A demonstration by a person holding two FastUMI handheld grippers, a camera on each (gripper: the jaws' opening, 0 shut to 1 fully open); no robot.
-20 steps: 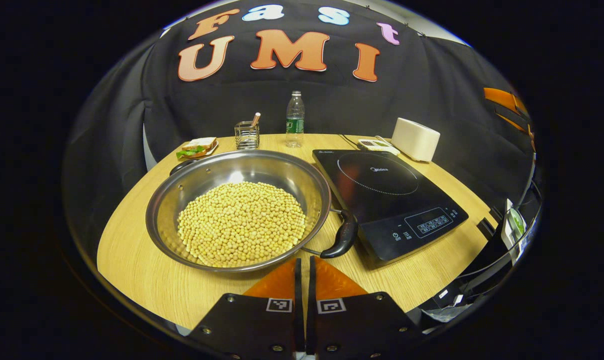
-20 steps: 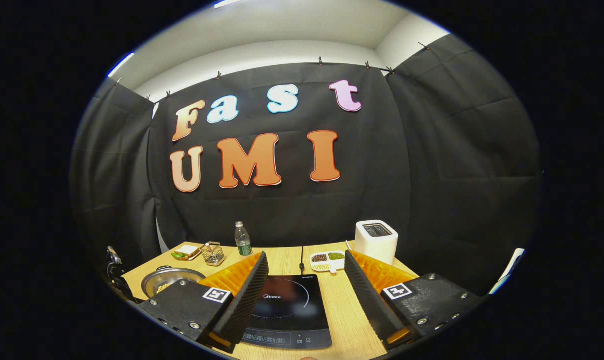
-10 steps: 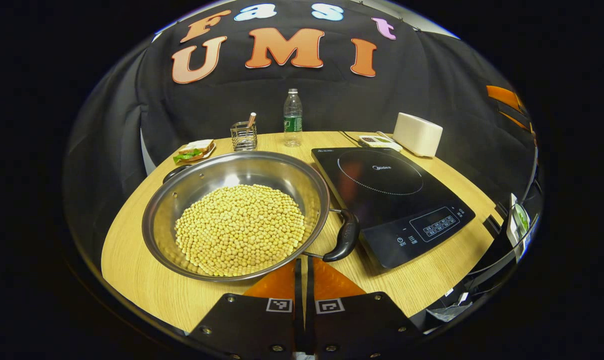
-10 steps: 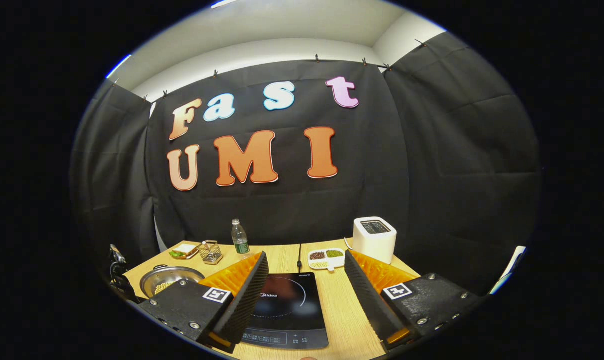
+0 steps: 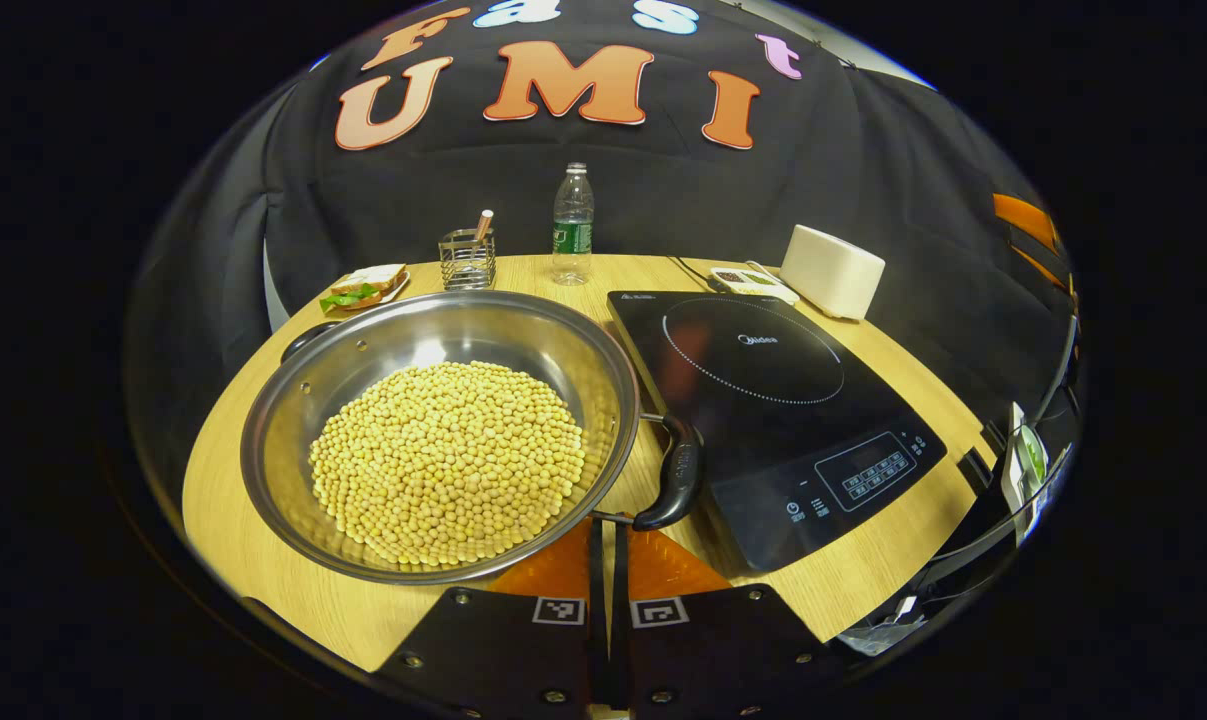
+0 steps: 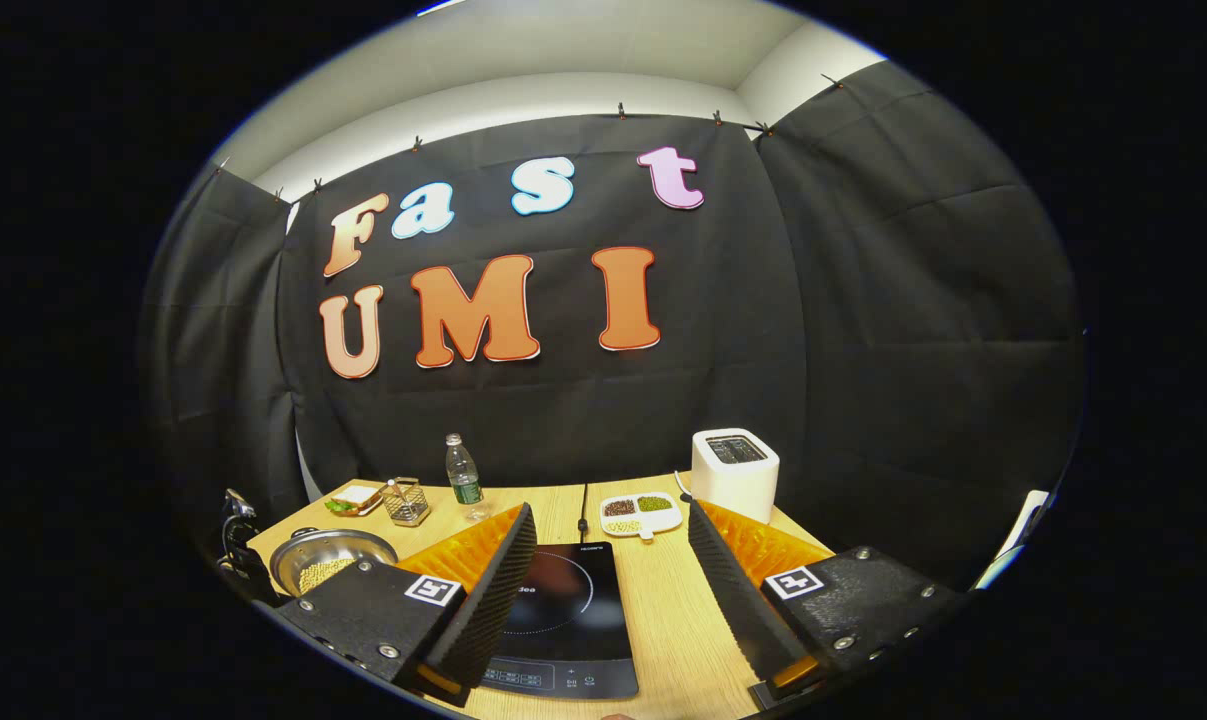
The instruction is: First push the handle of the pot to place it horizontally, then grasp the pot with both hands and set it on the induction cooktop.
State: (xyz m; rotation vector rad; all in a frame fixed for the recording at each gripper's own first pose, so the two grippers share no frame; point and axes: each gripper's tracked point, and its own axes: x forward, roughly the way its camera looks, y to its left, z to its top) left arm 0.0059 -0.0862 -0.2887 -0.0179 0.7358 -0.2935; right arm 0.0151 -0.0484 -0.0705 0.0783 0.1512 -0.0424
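Two grippers: the left gripper (image 5: pixel 603 545), fingers pressed together, sits bottom centre against the pot (image 5: pixel 433 430) rim beside its handle (image 5: pixel 675 480). The right gripper (image 6: pixel 611 570), spread wide, hovers above the induction cooktop (image 6: pixel 563 625). Bean-filled, the pot rests centre-left, beside the cooktop.

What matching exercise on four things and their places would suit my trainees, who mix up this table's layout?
Things:
1. pot
2. cooktop
3. bottle
4. toaster

Places:
A. back edge, beside the wire basket
B. far right corner
C. left of the cooktop, full of beans
D. right of the pot, bare

Pairs: 1-C, 2-D, 3-A, 4-B
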